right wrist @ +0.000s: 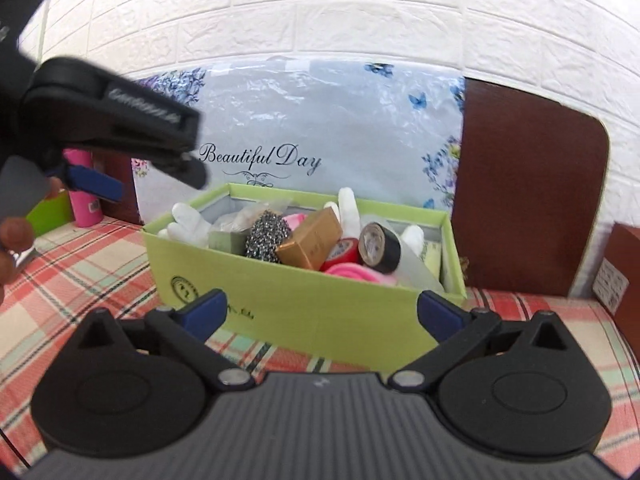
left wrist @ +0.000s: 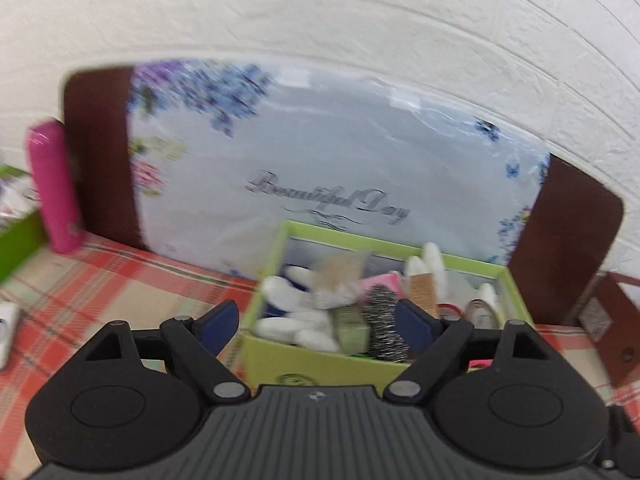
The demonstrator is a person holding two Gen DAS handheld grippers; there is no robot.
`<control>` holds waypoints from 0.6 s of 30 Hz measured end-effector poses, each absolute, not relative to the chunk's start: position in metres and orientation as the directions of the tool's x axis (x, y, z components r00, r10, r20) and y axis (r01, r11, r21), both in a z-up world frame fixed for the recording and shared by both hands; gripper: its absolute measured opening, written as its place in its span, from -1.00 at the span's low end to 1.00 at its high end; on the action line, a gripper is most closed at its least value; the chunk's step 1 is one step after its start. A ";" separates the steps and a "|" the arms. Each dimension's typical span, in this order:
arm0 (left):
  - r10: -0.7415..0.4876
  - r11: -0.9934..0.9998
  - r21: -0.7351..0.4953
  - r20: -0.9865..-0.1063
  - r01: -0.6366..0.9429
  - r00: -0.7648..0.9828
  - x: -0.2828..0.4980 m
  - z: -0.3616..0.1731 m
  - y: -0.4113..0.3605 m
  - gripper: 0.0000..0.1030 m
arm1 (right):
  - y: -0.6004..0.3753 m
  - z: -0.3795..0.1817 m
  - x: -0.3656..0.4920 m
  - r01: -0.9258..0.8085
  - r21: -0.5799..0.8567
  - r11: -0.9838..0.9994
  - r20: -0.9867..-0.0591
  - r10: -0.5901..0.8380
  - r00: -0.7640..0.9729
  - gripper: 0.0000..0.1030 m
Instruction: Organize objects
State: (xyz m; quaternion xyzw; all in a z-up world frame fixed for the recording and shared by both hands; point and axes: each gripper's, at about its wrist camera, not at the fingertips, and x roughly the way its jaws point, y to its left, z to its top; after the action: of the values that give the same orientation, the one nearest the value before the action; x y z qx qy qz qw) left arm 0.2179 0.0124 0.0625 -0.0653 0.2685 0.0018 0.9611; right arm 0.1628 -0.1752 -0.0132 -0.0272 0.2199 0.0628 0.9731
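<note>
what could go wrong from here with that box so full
1. The green box is piled past its rim: the gold box and black tape roll sit tilted on top, so a nudge might tip them out.
2. Both grippers are open and close together; the left gripper could knock the right gripper when reaching in.
3. The upright pink bottle may topple if brushed.

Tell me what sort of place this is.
Probably a room in a home, set up for tidying. A table under a plaid tablecloth stands against a white brick-pattern wall, and a green box on it holds household odds and ends: a metal scourer and tape rolls.
</note>
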 end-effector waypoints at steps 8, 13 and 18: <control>0.048 0.998 -0.003 -0.514 -0.058 0.856 0.151 0.073 0.012 0.84 | -0.179 0.009 0.112 -0.063 0.031 0.998 -0.467 0.071 0.881 1.00; 0.065 0.997 0.010 -0.543 -0.071 0.837 0.121 0.063 0.012 0.86 | -0.181 0.008 0.083 -0.015 0.030 0.999 -0.484 0.028 0.874 1.00; 0.066 0.998 0.045 -0.553 -0.050 0.831 0.098 0.056 0.009 0.86 | -0.186 0.006 0.061 0.044 0.021 0.999 -0.505 -0.028 0.862 1.00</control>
State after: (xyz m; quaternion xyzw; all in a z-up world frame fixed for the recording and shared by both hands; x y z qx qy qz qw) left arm 0.0976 0.0085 0.0557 0.0142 0.2895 0.0303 0.9566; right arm 0.0614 -0.1862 0.0060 0.0157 0.2616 -0.0186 0.9649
